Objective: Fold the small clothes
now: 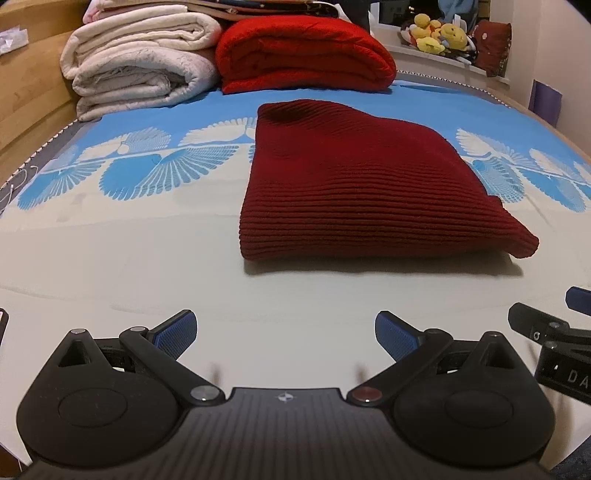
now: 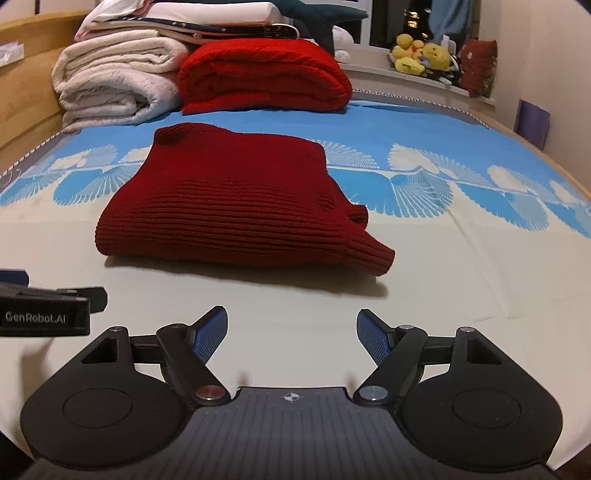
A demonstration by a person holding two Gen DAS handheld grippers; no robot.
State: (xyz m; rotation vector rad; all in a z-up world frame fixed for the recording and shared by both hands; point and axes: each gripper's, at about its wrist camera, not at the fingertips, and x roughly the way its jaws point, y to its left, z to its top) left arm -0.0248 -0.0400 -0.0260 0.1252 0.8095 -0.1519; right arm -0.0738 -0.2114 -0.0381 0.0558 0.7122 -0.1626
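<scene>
A dark red ribbed knit garment (image 1: 354, 184) lies folded flat on the bed, ahead of both grippers; it also shows in the right wrist view (image 2: 236, 206). A cuff end sticks out at its near right corner (image 2: 373, 258). My left gripper (image 1: 284, 336) is open and empty, low over the cream sheet, short of the garment's near edge. My right gripper (image 2: 291, 334) is open and empty, beside the left one and also short of the garment. Each gripper shows at the edge of the other's view.
The bed sheet (image 1: 147, 258) is cream with a blue fan pattern. At the back stand a folded bright red blanket (image 1: 303, 55) and a stack of cream blankets (image 1: 136, 62). A wooden bed frame (image 1: 29, 92) runs along the left. Plush toys (image 1: 439, 35) sit on a sill.
</scene>
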